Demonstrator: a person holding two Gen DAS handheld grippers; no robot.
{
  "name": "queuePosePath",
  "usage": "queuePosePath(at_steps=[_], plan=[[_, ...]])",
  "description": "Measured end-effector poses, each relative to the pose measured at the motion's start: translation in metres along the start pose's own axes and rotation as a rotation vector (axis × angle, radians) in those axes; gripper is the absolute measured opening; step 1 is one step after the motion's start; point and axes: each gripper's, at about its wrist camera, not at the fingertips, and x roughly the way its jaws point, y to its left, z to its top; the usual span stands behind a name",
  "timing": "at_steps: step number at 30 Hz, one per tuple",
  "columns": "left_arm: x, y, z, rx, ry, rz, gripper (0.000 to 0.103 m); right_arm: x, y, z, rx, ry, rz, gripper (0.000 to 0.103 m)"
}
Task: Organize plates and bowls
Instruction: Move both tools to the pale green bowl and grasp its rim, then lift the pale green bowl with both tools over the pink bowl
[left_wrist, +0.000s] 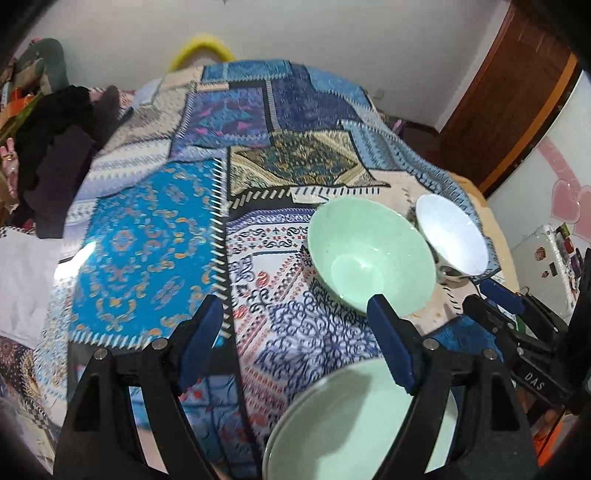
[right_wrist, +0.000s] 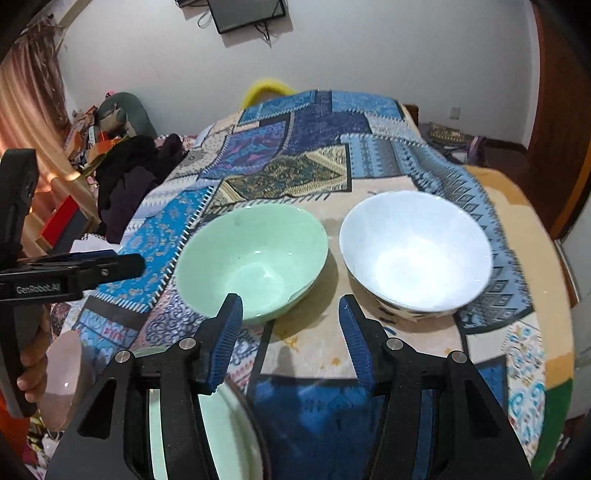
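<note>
Jaws first: left gripper (left_wrist: 295, 332) stands wide apart, nothing between its blue pads, patterned cloth showing in the gap. Right gripper (right_wrist: 291, 336) is partly apart, also empty, bare cloth between the pads.

Landmark: round pale-green glazed bowl (right_wrist: 255, 258), upright on the patchwork blue tablecloth (right_wrist: 317, 155). In the right wrist view the bowl lies just ahead of the right gripper, its near rim close to that gripper's left pad, no contact visible. The round white bowl with dark-patterned outside (right_wrist: 415, 251) sits just beside the green bowl on its right, a narrow gap between them, slightly ahead and right of the same gripper. A flat pale-green plate (left_wrist: 351, 424) lies nearer than the green bowl, under both grippers.

In the left wrist view the green bowl is ahead and to the right of the left gripper, so that gripper lines up with cloth only. Judgement: the right gripper is nearer both bowls; nesting or stacking is not yet done. Bowls are round, no long axis; a rim pinch seems needed.
</note>
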Motion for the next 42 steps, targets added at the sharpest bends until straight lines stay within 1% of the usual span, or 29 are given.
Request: queuePosePath(at_steps=[7,11,14,15,16,17,18,19,20,22,23,24,25,27,29,33,38,42], plan=[[0.052,-0.010,0.016,0.047,0.083,0.031,0.080,0.025,-0.002,0.002,-0.012,0.041,0.005,0.051],[0.070,-0.012,0.022,0.069,0.109,0.045,0.080,0.036,-0.004,0.003,0.004,0.061,0.032,0.051],[0.081,-0.014,0.026,0.075,0.124,0.040,0.080,0.042,-0.004,0.005,0.008,0.072,0.057,0.050],[0.084,-0.014,0.027,0.078,0.125,0.041,0.078,0.044,-0.004,0.005,0.015,0.075,0.058,0.049],[0.087,-0.016,0.027,0.088,0.129,0.042,0.072,0.046,-0.004,0.005,0.021,0.080,0.065,0.047],[0.090,-0.017,0.028,0.095,0.130,0.041,0.070,0.049,-0.005,0.006,0.028,0.083,0.066,0.046],[0.094,-0.017,0.028,0.099,0.133,0.040,0.065,0.051,-0.006,0.007,0.040,0.086,0.070,0.045],[0.098,-0.017,0.028,0.099,0.139,0.041,0.058,0.052,-0.010,0.008,0.059,0.090,0.077,0.042],[0.101,-0.018,0.028,0.099,0.145,0.041,0.054,0.054,-0.011,0.009,0.070,0.094,0.082,0.039],[0.107,-0.017,0.028,0.095,0.159,0.033,0.039,0.055,-0.017,0.009,0.109,0.100,0.101,0.034],[0.110,-0.018,0.027,0.096,0.161,0.024,0.037,0.055,-0.019,0.009,0.120,0.102,0.109,0.033],[0.110,-0.019,0.027,0.100,0.157,0.019,0.033,0.054,-0.020,0.009,0.129,0.106,0.110,0.031],[0.109,-0.022,0.026,0.111,0.154,0.008,0.026,0.054,-0.020,0.009,0.130,0.112,0.111,0.030],[0.107,-0.027,0.025,0.135,0.153,0.001,0.018,0.052,-0.018,0.008,0.128,0.113,0.108,0.029],[0.103,-0.031,0.023,0.147,0.139,0.022,0.018,0.049,-0.014,0.006,0.112,0.113,0.095,0.029],[0.094,-0.031,0.020,0.128,0.143,0.008,0.018,0.039,-0.008,0.004,0.094,0.106,0.087,0.029],[0.074,-0.035,0.012,0.151,0.115,0.024,0.018,0.019,0.001,0.005,0.073,0.073,0.084,0.029],[0.052,-0.035,0.006,0.139,0.093,0.017,0.018,0.003,0.011,0.006,0.057,0.047,0.087,0.029]])
